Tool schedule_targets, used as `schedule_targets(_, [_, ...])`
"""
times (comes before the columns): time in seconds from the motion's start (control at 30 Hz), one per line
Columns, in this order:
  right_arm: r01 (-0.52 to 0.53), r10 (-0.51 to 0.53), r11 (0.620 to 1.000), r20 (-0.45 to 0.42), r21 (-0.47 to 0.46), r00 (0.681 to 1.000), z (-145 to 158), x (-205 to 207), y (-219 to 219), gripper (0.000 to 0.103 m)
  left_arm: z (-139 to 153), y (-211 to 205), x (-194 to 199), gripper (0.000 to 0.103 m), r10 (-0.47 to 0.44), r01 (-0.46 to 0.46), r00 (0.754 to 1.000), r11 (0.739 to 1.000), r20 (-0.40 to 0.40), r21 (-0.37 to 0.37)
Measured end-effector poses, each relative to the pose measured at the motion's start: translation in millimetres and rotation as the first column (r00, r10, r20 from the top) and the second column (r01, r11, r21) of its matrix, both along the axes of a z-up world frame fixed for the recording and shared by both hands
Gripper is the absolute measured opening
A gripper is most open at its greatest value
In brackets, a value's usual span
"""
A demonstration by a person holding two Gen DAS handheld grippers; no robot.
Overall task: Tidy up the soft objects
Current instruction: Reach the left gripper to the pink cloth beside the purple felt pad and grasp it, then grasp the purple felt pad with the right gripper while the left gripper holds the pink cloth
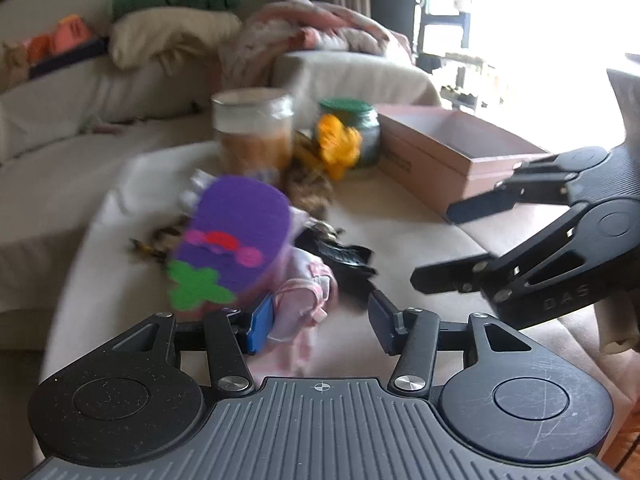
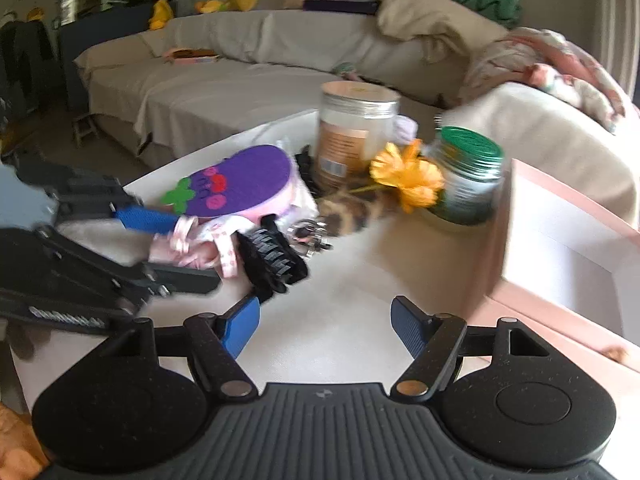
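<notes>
Fingers apart on left gripper (image 1: 320, 320), straddling pink cloth bundle (image 1: 304, 300) on table (image 1: 400, 232), likely to grab it. Right gripper (image 2: 324, 326) fingers apart too, empty, near pink box (image 2: 560, 264).

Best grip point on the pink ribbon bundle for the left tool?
Pinch the bunched pink ribbon bundle across its middle, coming from the near side. The left tool is open around it, purple felt piece behind; loose ends would likely slip.
</notes>
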State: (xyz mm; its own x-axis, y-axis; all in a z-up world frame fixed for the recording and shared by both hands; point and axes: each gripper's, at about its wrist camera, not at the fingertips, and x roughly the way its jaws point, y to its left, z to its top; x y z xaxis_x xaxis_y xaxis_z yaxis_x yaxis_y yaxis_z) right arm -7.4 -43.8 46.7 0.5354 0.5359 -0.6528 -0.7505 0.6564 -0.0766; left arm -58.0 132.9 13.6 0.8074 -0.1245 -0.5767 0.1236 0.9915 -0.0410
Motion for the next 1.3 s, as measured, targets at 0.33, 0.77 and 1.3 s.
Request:
schedule_targets(0.33, [0.036, -0.036, 0.999, 0.027, 0.011, 0.999, 1, -14, -20, 0.076, -5, 7, 14, 0.02, 0.054, -0.053, 0.998, 0.998, -0.043, 0.032])
schedule_targets(0.77, [0.042, -0.032, 0.991, -0.073, 0.13, 0.997, 35, 4, 59, 0.089, 32, 88, -60, 0.019, 0.271, -0.256, 0.96, 0.951, 0.07, -0.172])
schedule_targets(1.3, [0.157, -0.155, 0.988, -0.111, 0.01, 0.982, 18, 29, 151, 0.053, 11, 148, -94, 0.019, 0.371, -0.334, 0.926, 0.889, 0.065, -0.312])
